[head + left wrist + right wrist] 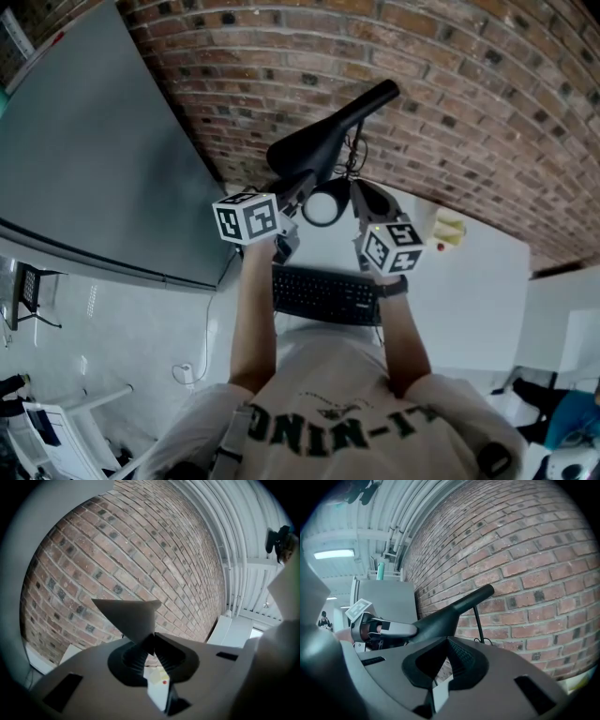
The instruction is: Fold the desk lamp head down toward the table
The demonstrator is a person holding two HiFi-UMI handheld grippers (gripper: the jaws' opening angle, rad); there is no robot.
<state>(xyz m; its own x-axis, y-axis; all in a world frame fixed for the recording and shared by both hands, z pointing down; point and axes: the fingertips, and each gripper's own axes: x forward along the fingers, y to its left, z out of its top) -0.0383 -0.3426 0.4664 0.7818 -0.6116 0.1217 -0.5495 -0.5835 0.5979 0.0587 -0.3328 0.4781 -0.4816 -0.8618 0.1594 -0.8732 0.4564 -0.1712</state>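
Observation:
The black desk lamp head (330,133) slants up to the right in front of the brick wall. My left gripper (302,186) is shut on its lower left end. In the left gripper view the jaws (151,641) pinch the lamp head's dark wedge-shaped edge (125,616). The right gripper view shows the long lamp head (452,612) with the left gripper (401,630) clamped on its left end. My right gripper (358,192) hangs just below and to the right of the head. Its fingertips (446,641) meet with nothing between them. A round black-ringed lamp part (323,204) sits between the two grippers.
A black keyboard (323,292) lies on the white table (469,291) just in front of me. Yellow sticky notes (448,230) lie at the right. A brick wall (450,103) stands close behind the lamp, with a large grey panel (94,141) to its left. A thin cable (478,620) hangs behind the lamp.

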